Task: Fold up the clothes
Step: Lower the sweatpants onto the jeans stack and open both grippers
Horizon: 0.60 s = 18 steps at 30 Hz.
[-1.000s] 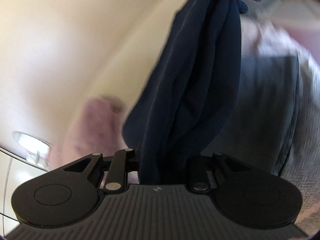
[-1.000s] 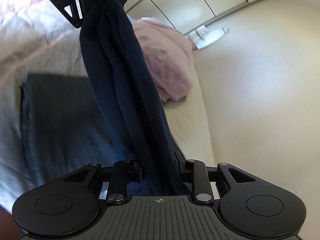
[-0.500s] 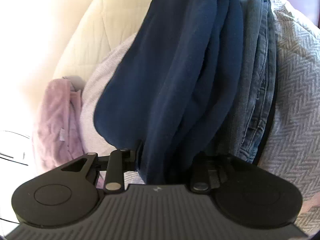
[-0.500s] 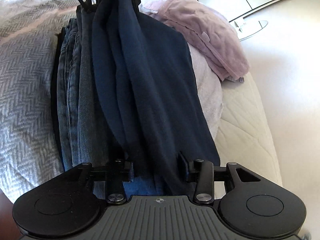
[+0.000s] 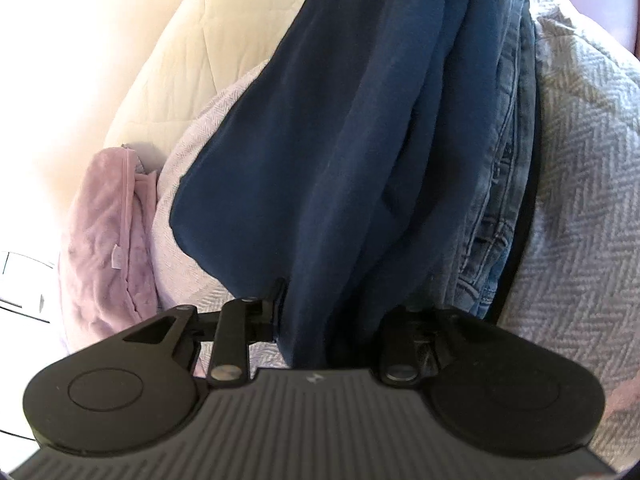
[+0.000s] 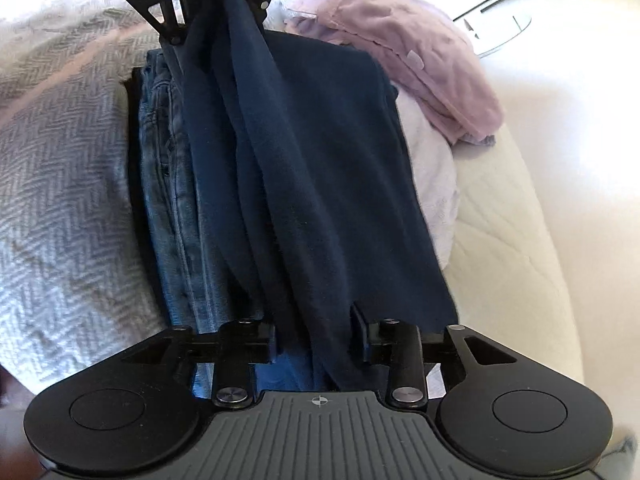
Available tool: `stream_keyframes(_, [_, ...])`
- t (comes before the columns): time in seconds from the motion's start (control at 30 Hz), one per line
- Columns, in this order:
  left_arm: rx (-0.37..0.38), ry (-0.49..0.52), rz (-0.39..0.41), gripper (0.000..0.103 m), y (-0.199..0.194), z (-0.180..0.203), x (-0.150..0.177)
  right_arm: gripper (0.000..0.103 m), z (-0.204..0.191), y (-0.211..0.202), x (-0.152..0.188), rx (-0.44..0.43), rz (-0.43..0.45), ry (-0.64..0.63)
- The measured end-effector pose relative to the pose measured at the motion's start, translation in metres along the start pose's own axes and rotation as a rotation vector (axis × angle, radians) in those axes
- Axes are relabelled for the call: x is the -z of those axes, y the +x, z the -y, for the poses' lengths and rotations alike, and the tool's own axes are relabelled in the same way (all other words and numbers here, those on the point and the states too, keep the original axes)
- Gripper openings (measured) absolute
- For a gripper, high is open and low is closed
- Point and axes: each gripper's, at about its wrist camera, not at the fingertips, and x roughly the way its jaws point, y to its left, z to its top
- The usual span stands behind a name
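**Navy garment stretched between two grippers over the folded jeans**

A dark navy garment (image 5: 320,152) hangs bunched between the two grippers, one end in each. The left gripper (image 5: 326,320) has the cloth gathered between its fingers and pinched there, the jaws only a little apart around the thick fold. The right gripper (image 6: 316,328) has the other end of the same garment passing between its fingers; its jaws are closing at this moment, standing moderately apart, with the fabric filling most of the gap, though whether the pads press on it cannot be told.

Below the navy cloth lies a folded pair of blue jeans (image 6: 168,184) on a grey herringbone blanket (image 6: 60,168) that covers the bed. The loose lower part of the navy garment drapes over the jeans and reaches toward the blanket's edge. Near that edge, on the cream quilted cover (image 6: 500,240), sits a crumpled pink garment (image 6: 404,52), just beside the navy cloth.
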Motion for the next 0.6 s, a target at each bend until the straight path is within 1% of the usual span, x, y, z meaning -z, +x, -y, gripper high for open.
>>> stream_keyframes(0.07, [0.004, 0.016, 0.002, 0.030, -0.007, -0.003, 0.003, 0.044, 0.005, -0.005, 0.002, -0.007, -0.005, -0.005])
stream_keyframes(0.1, [0.007, 0.015, 0.002, 0.030, -0.012, -0.004, 0.004, 0.050, 0.006, -0.008, 0.003, -0.009, -0.014, -0.007])
stream_keyframes(0.13, [0.011, 0.013, 0.002, 0.031, -0.018, -0.005, 0.006, 0.053, 0.005, -0.010, 0.003, -0.010, -0.025, -0.002])
stream_keyframes(0.2, [0.034, -0.009, -0.007, 0.033, -0.032, -0.011, 0.010, 0.054, 0.007, -0.021, 0.006, -0.030, -0.039, 0.033])
stream_keyframes(0.27, [0.069, -0.043, -0.018, 0.034, -0.046, -0.018, 0.014, 0.054, 0.015, -0.033, 0.005, -0.069, -0.044, 0.104])
stream_keyframes(0.33, [0.097, -0.103, -0.036, 0.033, -0.062, -0.027, 0.020, 0.054, 0.024, -0.046, 0.005, -0.115, -0.044, 0.187])
stream_keyframes(0.37, [0.109, -0.143, -0.040, 0.033, -0.068, -0.033, 0.030, 0.054, 0.034, -0.053, 0.005, -0.156, -0.026, 0.263])
stream_keyframes(0.4, [0.117, -0.192, -0.032, 0.033, -0.075, -0.042, 0.031, 0.054, 0.047, -0.059, 0.005, -0.202, -0.001, 0.349])
stream_keyframes(0.43, [0.121, -0.237, -0.021, 0.033, -0.072, -0.056, 0.028, 0.054, 0.059, -0.064, 0.003, -0.237, 0.024, 0.428])
stream_keyframes(0.5, [0.118, -0.334, 0.010, 0.033, -0.082, -0.073, 0.023, 0.053, 0.077, -0.069, -0.001, -0.244, 0.072, 0.513])
stream_keyframes(0.53, [0.118, -0.378, 0.023, 0.033, -0.077, -0.084, 0.020, 0.046, 0.084, -0.068, -0.002, -0.244, 0.090, 0.544])
stream_keyframes(0.6, [0.142, -0.450, 0.031, 0.032, -0.066, -0.094, 0.007, 0.039, 0.093, -0.056, -0.003, -0.252, 0.101, 0.597])
